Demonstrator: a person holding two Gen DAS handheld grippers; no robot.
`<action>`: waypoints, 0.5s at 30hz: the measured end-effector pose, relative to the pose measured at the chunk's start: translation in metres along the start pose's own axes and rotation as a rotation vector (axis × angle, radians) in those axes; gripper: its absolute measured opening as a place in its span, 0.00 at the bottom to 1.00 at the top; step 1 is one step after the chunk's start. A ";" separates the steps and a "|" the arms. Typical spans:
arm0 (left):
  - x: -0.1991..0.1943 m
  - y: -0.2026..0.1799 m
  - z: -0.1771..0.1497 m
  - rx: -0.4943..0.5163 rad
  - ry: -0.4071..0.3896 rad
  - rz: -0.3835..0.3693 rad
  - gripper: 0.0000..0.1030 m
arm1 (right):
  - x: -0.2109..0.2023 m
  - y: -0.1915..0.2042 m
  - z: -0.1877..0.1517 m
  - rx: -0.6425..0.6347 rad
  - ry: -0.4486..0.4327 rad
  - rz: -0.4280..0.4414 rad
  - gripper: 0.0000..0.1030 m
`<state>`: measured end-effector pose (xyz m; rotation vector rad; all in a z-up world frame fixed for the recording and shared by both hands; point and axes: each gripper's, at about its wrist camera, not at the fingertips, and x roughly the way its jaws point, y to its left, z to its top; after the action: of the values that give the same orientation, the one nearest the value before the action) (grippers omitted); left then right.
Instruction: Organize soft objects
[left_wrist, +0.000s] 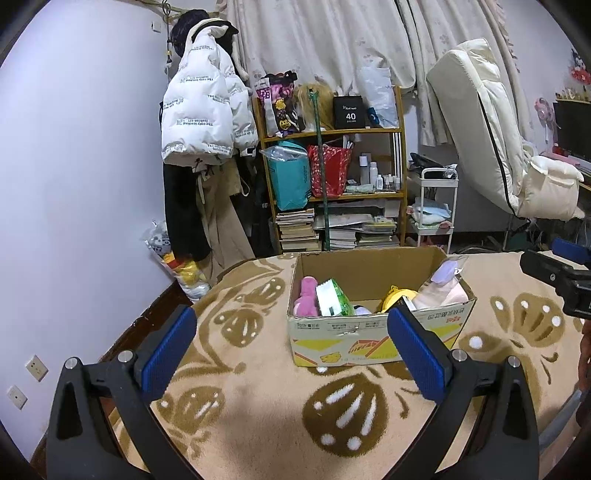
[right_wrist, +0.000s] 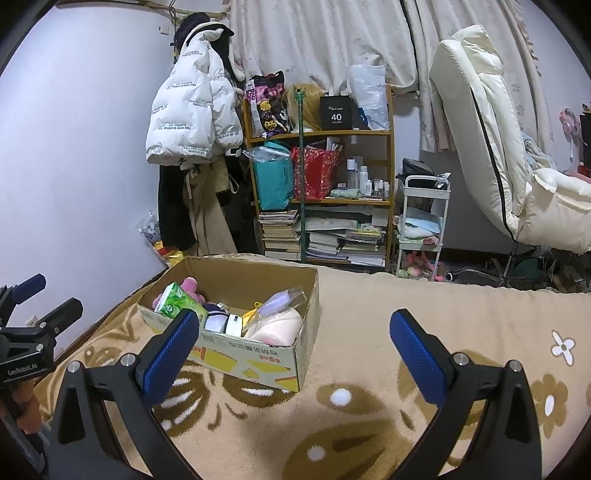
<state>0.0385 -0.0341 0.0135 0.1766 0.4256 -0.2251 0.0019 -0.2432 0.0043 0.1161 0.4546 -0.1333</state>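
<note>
Both grippers, left (left_wrist: 291, 343) and right (right_wrist: 293, 345), gape wide and empty over our blanket (left_wrist: 258, 424); soft toys sit in the box (left_wrist: 373, 332), light and squashy, so we pinch mid-body.

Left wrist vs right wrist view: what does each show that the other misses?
Only left wrist: wall sockets low on the left wall, and the yellow toy in the box more fully.

Only right wrist: the white flower pattern on the blanket's right side, and pink toys on the white cart's bottom tier.

Both: the cardboard box holding a pink plush, green tissue pack and bagged pink item; the bookshelf; both grippers open and empty, left gripper, right gripper.
</note>
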 end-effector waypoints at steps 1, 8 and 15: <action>0.000 0.000 0.000 -0.001 -0.001 0.002 0.99 | 0.001 0.000 0.000 -0.002 0.000 -0.001 1.00; -0.004 -0.007 0.000 0.021 -0.019 0.022 0.99 | 0.001 0.000 0.001 0.000 0.001 0.000 1.00; -0.005 -0.010 0.000 0.023 -0.028 0.035 0.99 | 0.002 -0.002 0.001 0.001 -0.003 0.000 1.00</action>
<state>0.0316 -0.0428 0.0146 0.2033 0.3918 -0.1979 0.0037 -0.2453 0.0040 0.1167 0.4520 -0.1340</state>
